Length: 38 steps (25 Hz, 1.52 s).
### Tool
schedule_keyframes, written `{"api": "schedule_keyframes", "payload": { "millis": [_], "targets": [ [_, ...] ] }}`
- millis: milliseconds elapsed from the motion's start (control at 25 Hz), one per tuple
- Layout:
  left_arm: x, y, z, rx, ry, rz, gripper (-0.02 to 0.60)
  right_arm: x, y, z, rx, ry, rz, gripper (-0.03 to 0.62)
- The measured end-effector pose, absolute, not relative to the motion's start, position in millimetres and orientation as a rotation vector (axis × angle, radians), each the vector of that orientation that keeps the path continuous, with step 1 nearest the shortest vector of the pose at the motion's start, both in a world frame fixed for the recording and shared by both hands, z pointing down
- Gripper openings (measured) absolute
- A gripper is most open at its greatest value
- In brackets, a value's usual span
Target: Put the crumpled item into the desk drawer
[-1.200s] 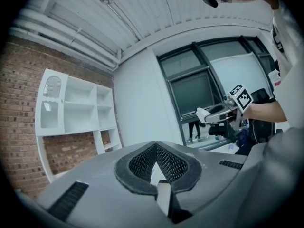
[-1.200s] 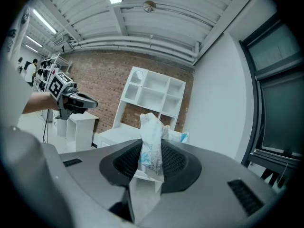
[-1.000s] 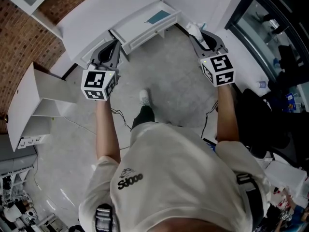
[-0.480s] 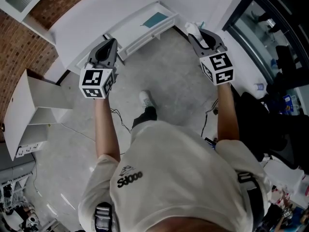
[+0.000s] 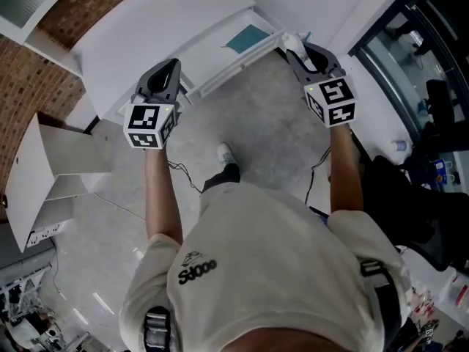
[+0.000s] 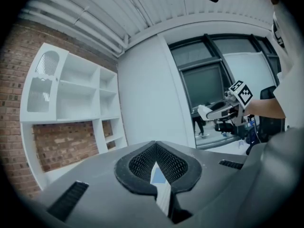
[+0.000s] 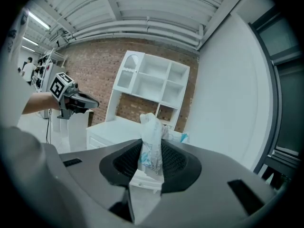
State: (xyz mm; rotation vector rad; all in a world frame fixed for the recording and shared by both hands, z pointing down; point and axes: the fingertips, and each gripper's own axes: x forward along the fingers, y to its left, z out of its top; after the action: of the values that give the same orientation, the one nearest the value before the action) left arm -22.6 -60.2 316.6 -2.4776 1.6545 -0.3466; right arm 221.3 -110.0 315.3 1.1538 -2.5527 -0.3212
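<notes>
In the head view my right gripper is shut on the crumpled item, a white wrapper with blue print, held just right of the white desk. The desk drawer stands pulled out, with a teal item lying inside. The right gripper view shows the wrapper standing up between the pads of the right gripper. My left gripper hovers at the desk's front edge, left of the drawer. In its own view the left gripper has its jaws together, with nothing held.
A white shelf unit lies to the left on the grey floor. Against the brick wall stands a white cubby shelf. Dark furniture and a glass wall are at the right. A cable runs near my shoe.
Both grippers have travelled with the walking person, nearer the desk. The open drawer now sits more to the right in the head view. The right gripper keeps the wrapper.
</notes>
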Motion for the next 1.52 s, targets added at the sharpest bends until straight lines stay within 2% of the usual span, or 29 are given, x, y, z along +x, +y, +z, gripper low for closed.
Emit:
{"api": "schedule_keyframes", "payload": {
  "millis": [760,1200,1520],
  "targets": [
    [-183,-241,355,-2.447,1.746,-0.384,0.017,70,-291,341,1.043,-2.470,-0.256,0.109],
    [-225,-274,388,-2.510,1.892,-0.332,0.017,27,-343,395,0.927,-2.414,-0.202,0.109],
    [-254,-299,429,-2.494,2.037,-0.426,0.017,-14,-400,463,0.744,-2.356,-0.133,0.109]
  ]
}}
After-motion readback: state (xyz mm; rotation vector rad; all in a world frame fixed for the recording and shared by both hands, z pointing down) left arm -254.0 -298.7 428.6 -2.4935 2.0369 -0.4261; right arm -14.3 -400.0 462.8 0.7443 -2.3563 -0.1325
